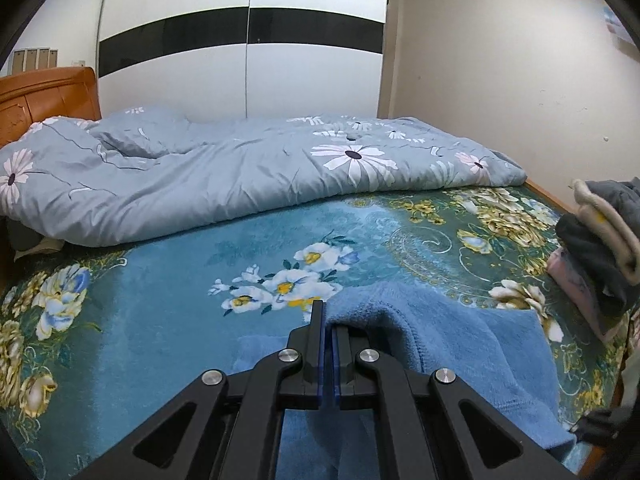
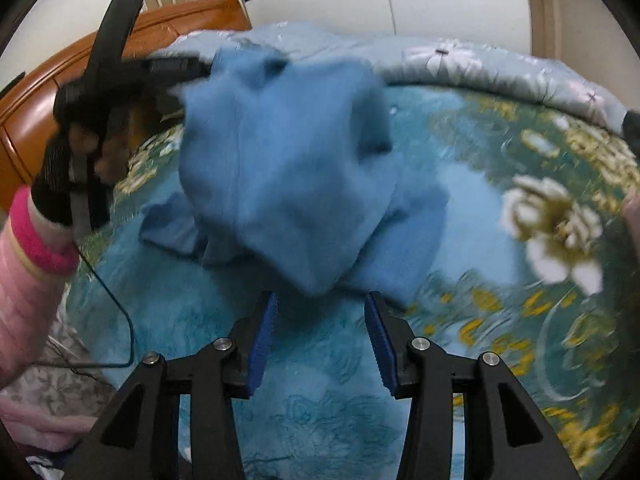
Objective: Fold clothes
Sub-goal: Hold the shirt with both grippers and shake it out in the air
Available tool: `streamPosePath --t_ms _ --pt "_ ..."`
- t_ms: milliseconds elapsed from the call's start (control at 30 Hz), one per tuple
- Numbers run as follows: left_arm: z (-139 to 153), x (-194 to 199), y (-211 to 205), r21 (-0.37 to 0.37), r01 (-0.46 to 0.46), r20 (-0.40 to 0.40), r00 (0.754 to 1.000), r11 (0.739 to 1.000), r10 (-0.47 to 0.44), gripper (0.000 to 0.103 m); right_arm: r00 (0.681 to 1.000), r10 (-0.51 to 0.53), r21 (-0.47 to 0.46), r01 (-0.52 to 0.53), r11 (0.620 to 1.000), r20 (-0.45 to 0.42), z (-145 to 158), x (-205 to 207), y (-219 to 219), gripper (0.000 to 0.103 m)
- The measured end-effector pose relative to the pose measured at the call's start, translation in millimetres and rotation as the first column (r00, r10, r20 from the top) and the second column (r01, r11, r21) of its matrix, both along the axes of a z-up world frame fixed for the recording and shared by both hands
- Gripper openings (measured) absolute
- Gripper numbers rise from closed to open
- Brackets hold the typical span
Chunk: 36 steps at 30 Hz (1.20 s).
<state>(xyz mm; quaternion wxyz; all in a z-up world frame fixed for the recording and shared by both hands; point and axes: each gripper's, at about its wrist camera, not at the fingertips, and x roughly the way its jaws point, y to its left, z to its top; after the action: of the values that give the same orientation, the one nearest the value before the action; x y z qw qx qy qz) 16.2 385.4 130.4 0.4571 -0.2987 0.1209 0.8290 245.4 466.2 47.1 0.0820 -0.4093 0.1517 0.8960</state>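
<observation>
Nearest to me, the right gripper (image 2: 320, 312) has its ribbed blue jaws parted, nothing between them, hanging over the plush teal floral blanket (image 2: 304, 420). Just past them the fuzzy blue fleece garment (image 2: 280, 168) droops in a soft lumpy fold above the bed, its top pinched in my left gripper (image 1: 327, 322), jaws clenched on it. Farther back lies a smooth grey daisy-print duvet (image 1: 208, 176).

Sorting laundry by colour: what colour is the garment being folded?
Plain blue garment, fleecy; clearest in the left wrist view.
</observation>
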Motion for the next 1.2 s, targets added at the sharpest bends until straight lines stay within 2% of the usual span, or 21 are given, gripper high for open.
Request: streamPosePath --t_ms 100,200,233,267,300,333,400,533,633,733,833,900,1000,1100,1200 --pt "-2.3 -0.6 0.0 -0.005 -0.007 0.002 1.0 1.0 0.007 0.003 0.998 -0.066 -0.018 0.066 0.998 -0.012 -7.4 -10.4 9.9 0.047" --pt "-0.5 -0.6 -4.2 -0.007 -0.012 -0.006 1.0 1.0 0.012 0.003 0.989 -0.134 -0.067 0.13 0.989 -0.061 -3.6 -12.6 23.1 0.047" --pt "0.6 -1.1 -6.1 -0.006 -0.014 -0.006 1.0 1.0 0.014 0.003 0.984 -0.161 -0.08 0.155 0.985 -0.073 -1.6 -12.2 27.4 0.044" --pt "2.3 -1.4 -8.8 -0.002 -0.016 -0.006 1.0 1.0 0.016 0.003 0.979 -0.186 -0.087 0.179 0.98 -0.079 -0.1 -11.8 30.8 0.038" --pt "4.4 -1.6 -12.2 0.002 -0.018 -0.006 1.0 1.0 0.018 0.003 0.976 -0.203 -0.094 0.196 0.976 -0.081 1.5 -11.0 33.8 0.019" --pt "6.9 -0.6 -15.4 0.005 -0.02 -0.012 1.0 1.0 0.02 0.003 0.971 -0.223 -0.102 0.214 0.971 -0.081 4.6 -9.7 37.3 0.005" --pt "12.7 2.9 -21.9 0.009 -0.023 -0.034 0.999 1.0 0.024 0.003 0.961 -0.263 -0.106 0.254 0.961 -0.085 13.5 -7.4 43.6 0.004" --pt "40.6 19.0 -40.4 0.037 -0.043 -0.136 0.99 0.998 0.047 0.003 0.928 -0.335 -0.027 0.335 0.942 -0.165 63.8 6.3 56.3 0.003" --pt "74.4 32.5 -59.0 0.088 -0.051 -0.216 0.974 0.995 0.069 0.003 0.905 -0.343 0.07 0.37 0.926 -0.252 121.8 16.4 58.8 0.003" --pt "112.3 50.1 -82.6 0.139 -0.065 -0.309 0.945 0.988 0.106 0.003 0.886 -0.311 0.15 0.379 0.913 -0.344 179.1 23.7 49.3 0.003" --pt "149.3 73.9 -113.0 0.192 -0.074 -0.401 0.904 0.979 0.147 0.003 0.87 -0.26 0.249 0.385 0.888 -0.419 230.1 27.9 26.0 0.003" --pt "168.2 86.4 -133.7 0.222 -0.077 -0.434 0.885 0.972 0.169 0.003 0.862 -0.226 0.302 0.387 0.871 -0.453 256.8 34.1 6.3 0.003" --pt "190.1 106.3 -168.0 0.26 -0.074 -0.481 0.855 0.963 0.196 0.003 0.852 -0.18 0.356 0.385 0.852 -0.492 286.8 45.8 -21.6 0.003" --pt "205.4 132.6 -202.1 0.285 -0.068 -0.552 0.803 0.956 0.222 0.003 0.841 -0.12 0.407 0.375 0.833 -0.528 307.1 64.4 -53.8 0.003" --pt "218.7 150.3 -230.3 0.303 -0.053 -0.595 0.77 0.952 0.233 0.003 0.833 -0.076 0.44 0.365 0.82 -0.549 319.2 78.0 -75.6 0.003"
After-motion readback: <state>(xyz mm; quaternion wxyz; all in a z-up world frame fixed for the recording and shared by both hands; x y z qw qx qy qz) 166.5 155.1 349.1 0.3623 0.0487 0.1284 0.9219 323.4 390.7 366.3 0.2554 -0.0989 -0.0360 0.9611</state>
